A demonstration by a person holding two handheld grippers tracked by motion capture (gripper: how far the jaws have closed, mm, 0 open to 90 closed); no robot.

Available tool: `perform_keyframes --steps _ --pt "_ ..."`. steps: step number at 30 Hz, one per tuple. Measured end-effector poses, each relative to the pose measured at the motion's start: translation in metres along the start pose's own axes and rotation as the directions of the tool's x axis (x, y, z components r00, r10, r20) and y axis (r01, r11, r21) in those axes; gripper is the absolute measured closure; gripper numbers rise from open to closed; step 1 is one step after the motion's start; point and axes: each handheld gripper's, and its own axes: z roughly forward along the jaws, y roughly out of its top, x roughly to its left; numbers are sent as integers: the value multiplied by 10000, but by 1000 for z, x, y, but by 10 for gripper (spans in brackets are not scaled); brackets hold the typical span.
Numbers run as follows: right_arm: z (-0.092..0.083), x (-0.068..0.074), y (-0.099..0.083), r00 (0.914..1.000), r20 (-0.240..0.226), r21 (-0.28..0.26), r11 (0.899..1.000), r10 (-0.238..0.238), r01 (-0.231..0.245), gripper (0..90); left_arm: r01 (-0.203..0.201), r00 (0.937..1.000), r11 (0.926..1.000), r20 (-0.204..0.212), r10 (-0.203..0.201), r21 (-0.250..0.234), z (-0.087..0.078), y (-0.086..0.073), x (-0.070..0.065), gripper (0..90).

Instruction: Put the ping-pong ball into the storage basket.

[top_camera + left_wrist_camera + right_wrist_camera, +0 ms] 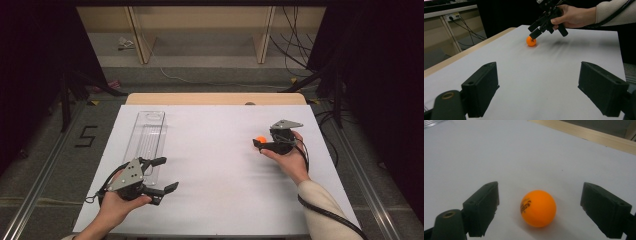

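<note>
One smooth orange ball [538,208] between right tool's [539,210] blocky jaws.

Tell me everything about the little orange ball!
The orange ball is small, round and smooth, like a shiny plastic ping-pong ball, with small dark print on one side. It sits on the white table cover, towards the person's right side. The right gripper has its black jaws open either side of it, with gaps showing, so they are not squeezing it.
</note>
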Motion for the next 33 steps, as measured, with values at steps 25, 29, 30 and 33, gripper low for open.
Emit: perform_keyframes --steps 25,29,30,33 --pt "21 -2 -4 9998 -176 690 9976 55 -43 163 -31 10000 10000 59 31 15 0 0 0 158" --pt "23 -2 -4 9999 -166 758 9971 49 -36 165 -27 10000 10000 46 27 18 0 0 0 158" --pt "24 -3 -4 9999 -167 770 9970 14 -1 168 -26 10000 10000 46 26 21 0 0 0 158" --pt "25 -3 -4 9998 -185 818 9966 9 6 189 -34 10000 10000 54 34 23 0 0 0 158"
